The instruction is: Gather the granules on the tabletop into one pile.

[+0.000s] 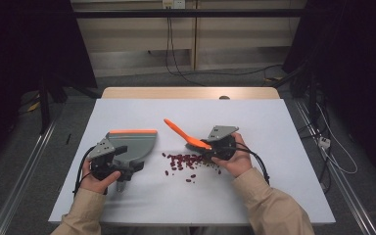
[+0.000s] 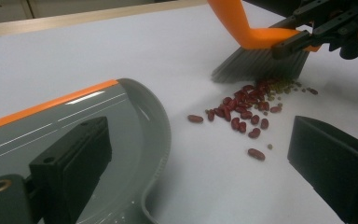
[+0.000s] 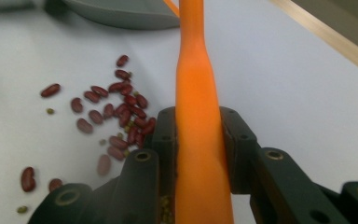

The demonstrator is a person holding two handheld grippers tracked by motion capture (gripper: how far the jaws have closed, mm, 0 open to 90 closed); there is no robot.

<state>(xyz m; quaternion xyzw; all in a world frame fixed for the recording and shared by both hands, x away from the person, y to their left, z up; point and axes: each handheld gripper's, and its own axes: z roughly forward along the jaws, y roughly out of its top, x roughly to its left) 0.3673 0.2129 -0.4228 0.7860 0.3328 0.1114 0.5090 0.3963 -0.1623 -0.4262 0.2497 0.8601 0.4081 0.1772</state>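
A grey dustpan (image 1: 136, 144) with an orange front lip lies on the white table (image 1: 274, 186), left of centre. My left gripper (image 1: 127, 159) is at its near corner with the jaws wide apart. In the left gripper view (image 2: 198, 140) one jaw hangs over the dustpan's floor (image 2: 121, 121) and the other over bare table. No pad presses on anything. My right gripper (image 1: 216, 147) is shut on the handle of an orange brush (image 1: 180, 131). The brush's grey bristles (image 2: 261, 67) touch the table just behind a heap of red beans (image 1: 186, 161), which has a few small green ones mixed in.
The beans (image 3: 121, 112) lie between brush and dustpan, with a few strays nearer the front edge. The dustpan (image 3: 121, 14) sits beyond them in the right gripper view. A wooden strip (image 1: 191, 93) borders the table's far edge, and cables run on the floor behind.
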